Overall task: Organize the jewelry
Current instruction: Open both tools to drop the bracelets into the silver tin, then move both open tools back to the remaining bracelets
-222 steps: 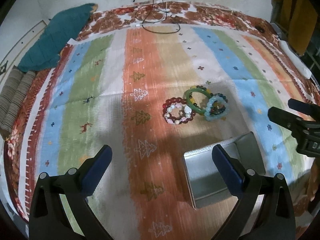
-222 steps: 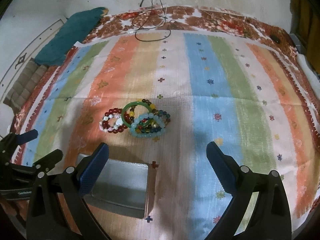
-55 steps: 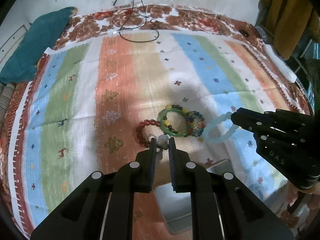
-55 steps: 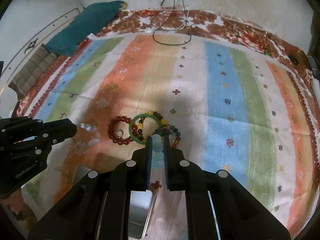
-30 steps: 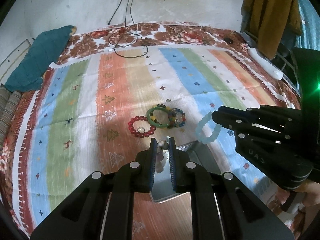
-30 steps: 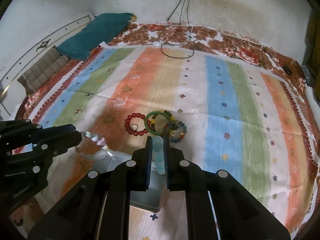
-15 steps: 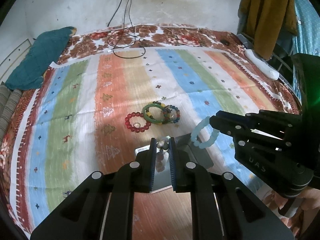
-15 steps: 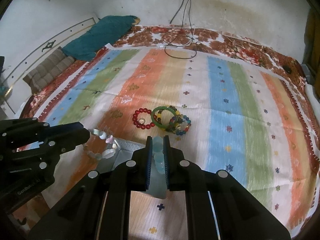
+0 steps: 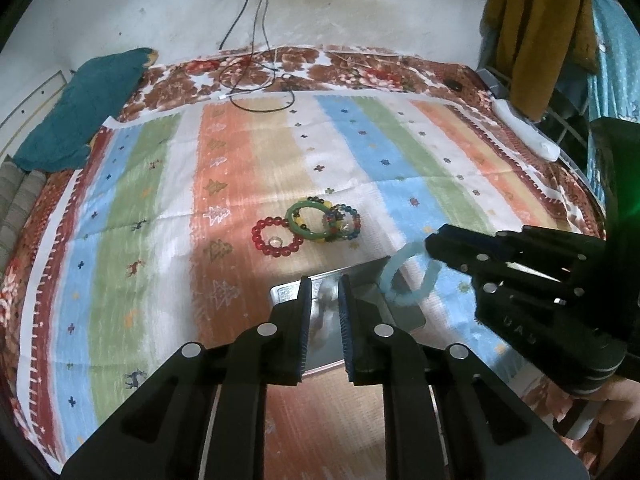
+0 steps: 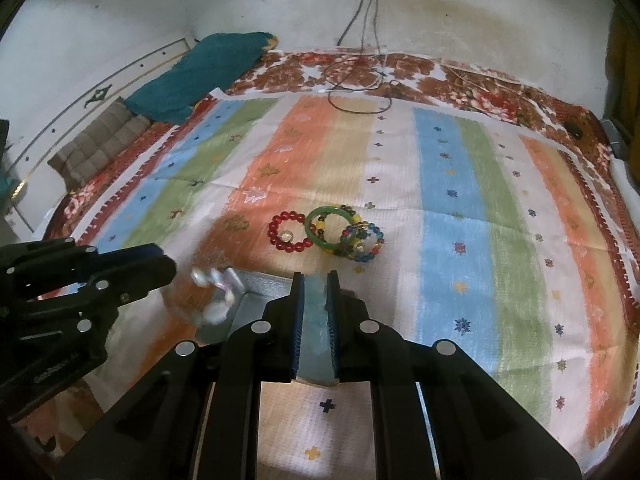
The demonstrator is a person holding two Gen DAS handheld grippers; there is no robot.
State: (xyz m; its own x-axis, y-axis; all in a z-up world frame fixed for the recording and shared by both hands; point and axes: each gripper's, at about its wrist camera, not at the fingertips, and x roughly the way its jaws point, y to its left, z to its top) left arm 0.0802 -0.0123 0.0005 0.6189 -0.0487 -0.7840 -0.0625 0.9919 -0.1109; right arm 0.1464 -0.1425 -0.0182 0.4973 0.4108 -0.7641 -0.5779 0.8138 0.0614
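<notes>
My left gripper (image 9: 324, 280) hovers over the metal tray (image 9: 404, 314), its jaws opening. The pale bead bracelet (image 9: 323, 300) is a blur in the gap, loose from the pads; the right wrist view shows the pale bracelet (image 10: 216, 294) dropping below the left gripper (image 10: 168, 266). My right gripper (image 10: 315, 276) has its jaws opening, with the light blue bracelet (image 10: 316, 320) still filling the gap. From the left wrist view the blue bracelet (image 9: 408, 276) hangs at the right gripper's (image 9: 434, 242) tip above the tray's corner. A red bead bracelet (image 9: 276, 236), green bangle (image 9: 308, 220) and multicoloured bracelet (image 9: 344, 222) lie beyond.
Everything sits on a striped mat (image 9: 140, 220) over a floral cloth. A teal cushion (image 9: 80, 112) lies at the far left, and cables (image 9: 256, 92) run from the wall. A yellow garment (image 9: 536, 32) and a white object (image 9: 524, 132) are at the right edge.
Both pairs of jaws have widened a little. The pale bracelet has slipped from the left pads and blurs downward toward the tray. The right gripper edged further over the tray with the blue bracelet.
</notes>
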